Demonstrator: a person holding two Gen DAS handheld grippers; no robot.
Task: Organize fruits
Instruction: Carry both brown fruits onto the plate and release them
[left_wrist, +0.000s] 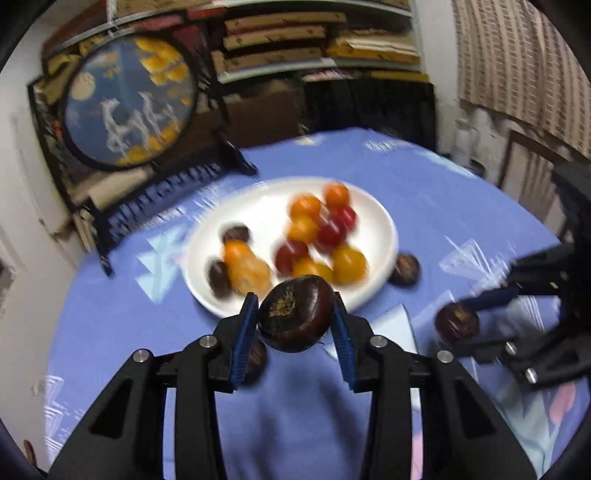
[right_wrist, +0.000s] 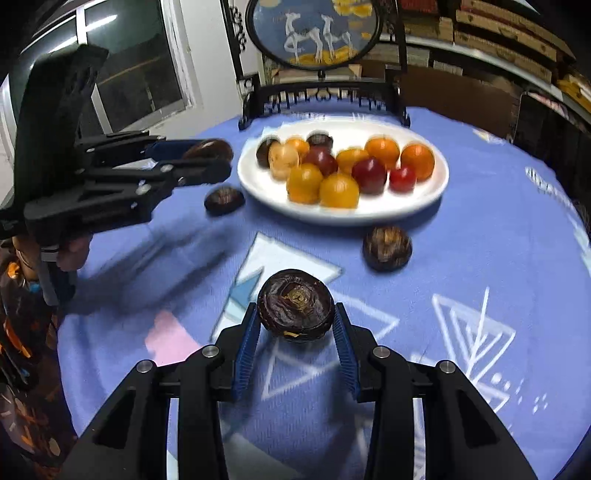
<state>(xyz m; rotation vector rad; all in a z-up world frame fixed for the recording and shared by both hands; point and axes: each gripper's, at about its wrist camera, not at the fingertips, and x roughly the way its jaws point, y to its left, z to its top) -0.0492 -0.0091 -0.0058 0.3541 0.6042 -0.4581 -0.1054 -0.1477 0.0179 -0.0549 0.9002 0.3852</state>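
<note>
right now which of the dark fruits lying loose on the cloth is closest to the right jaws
The dark fruit just off the plate's near rim, ahead of the right gripper. The other loose one lies off the plate's left edge, under the left gripper.

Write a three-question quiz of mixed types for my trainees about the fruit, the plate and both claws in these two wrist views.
1. True or false: the left claw is empty.
2. What stands behind the white plate? A) decorative round screen B) kettle C) lamp
3. Fill in: the right claw is shut on a dark ____.

Key
1. False: it grips a water chestnut.
2. A: the decorative round screen.
3. Water chestnut, like the loose one on the blue tablecloth.
</note>
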